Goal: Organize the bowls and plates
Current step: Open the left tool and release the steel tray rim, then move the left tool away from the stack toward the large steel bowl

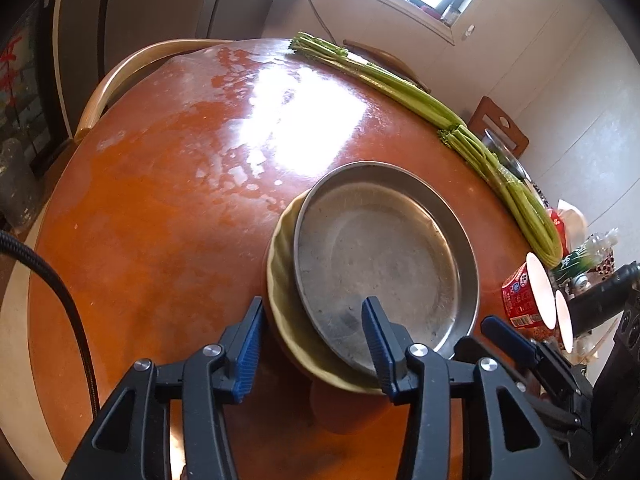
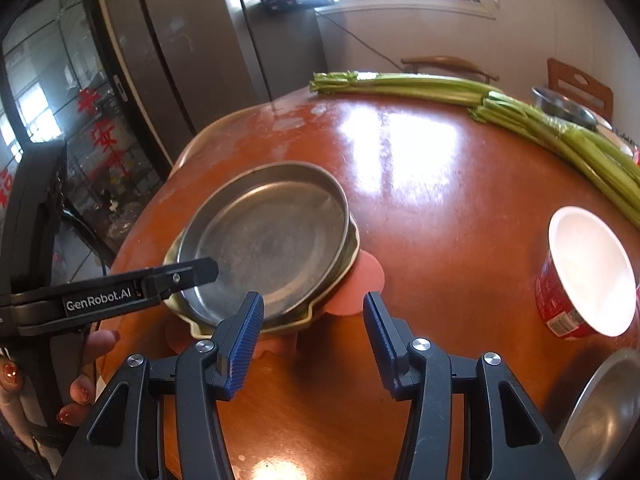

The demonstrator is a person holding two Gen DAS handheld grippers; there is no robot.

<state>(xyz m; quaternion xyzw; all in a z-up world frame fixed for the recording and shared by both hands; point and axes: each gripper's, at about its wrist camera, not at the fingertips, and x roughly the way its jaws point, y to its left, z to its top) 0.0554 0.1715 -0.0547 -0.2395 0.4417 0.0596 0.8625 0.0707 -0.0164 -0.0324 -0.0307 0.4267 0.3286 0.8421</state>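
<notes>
A: Where do the plates sit?

B: A metal plate [image 1: 378,254] lies inside a wider pale yellow dish [image 1: 282,280], near the middle of the round orange-brown bench [image 1: 160,200]. The metal plate sits off-centre, so more of the yellow rim shows on the left. In the right wrist view a pink mat [image 2: 366,280] pokes out from under the dish on its near and right sides.

A: And the left tongs?

B: The left tongs [image 1: 314,312] are released. Their jaws straddle the near edge of the stacked pair: one blue pad [image 1: 250,356] stands just outside the yellow rim, the other over the metal plate's inner floor. Neither pad presses on anything. In the right wrist view they reach in from the left over that near-left rim, and fingers [image 2: 100,344] of the person's hand show below them.

A: The right tongs?

B: The right tongs [image 2: 314,314] are released too, with nothing between the jaws. They hang just near of the dish, the left pad in front of its near rim, the right pad above the pink mat's edge.

A: Anything else on the bench?

B: Long green stalks [image 2: 520,108] lie along the far right side. A red cup [image 2: 580,276] with a white inside stands at the right, well apart from the stack. A metal bowl [image 2: 604,408] shows at the near right edge, and another metal bowl [image 2: 564,106] sits beyond the stalks.
</notes>
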